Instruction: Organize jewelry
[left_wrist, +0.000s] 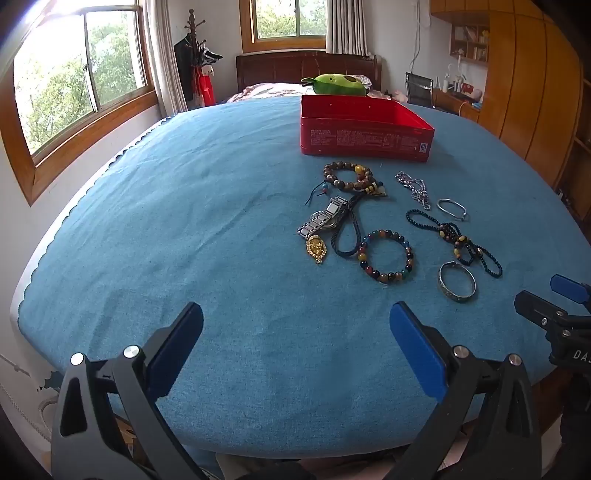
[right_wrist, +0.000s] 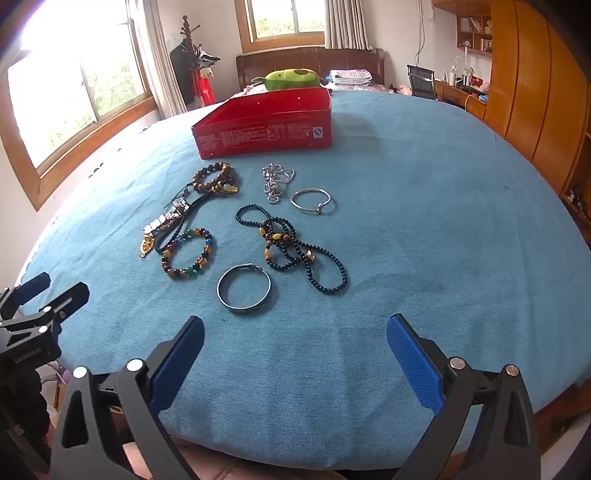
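Note:
Jewelry lies on a blue cloth in front of an open red tin box (left_wrist: 364, 127) (right_wrist: 266, 127). There is a brown bead bracelet (left_wrist: 349, 177) (right_wrist: 214, 177), a metal watch (left_wrist: 325, 218) (right_wrist: 166, 218), a gold pendant (left_wrist: 317, 249), a coloured bead bracelet (left_wrist: 386, 260) (right_wrist: 186, 256), a silver chain (left_wrist: 413, 188) (right_wrist: 275, 181), a thin silver bangle (left_wrist: 451, 208) (right_wrist: 312, 201), a dark bead necklace (left_wrist: 458, 240) (right_wrist: 295, 251) and a wide metal bangle (left_wrist: 457, 282) (right_wrist: 243, 290). My left gripper (left_wrist: 295, 325) is open and empty near the front edge. My right gripper (right_wrist: 295, 336) is open and empty, just short of the wide bangle.
The blue cloth (left_wrist: 184, 221) covers a round table. A bed with a green plush toy (left_wrist: 334, 85) stands behind it. Windows are on the left, wooden wardrobes (right_wrist: 535, 92) on the right. The right gripper shows at the right edge of the left wrist view (left_wrist: 561, 306).

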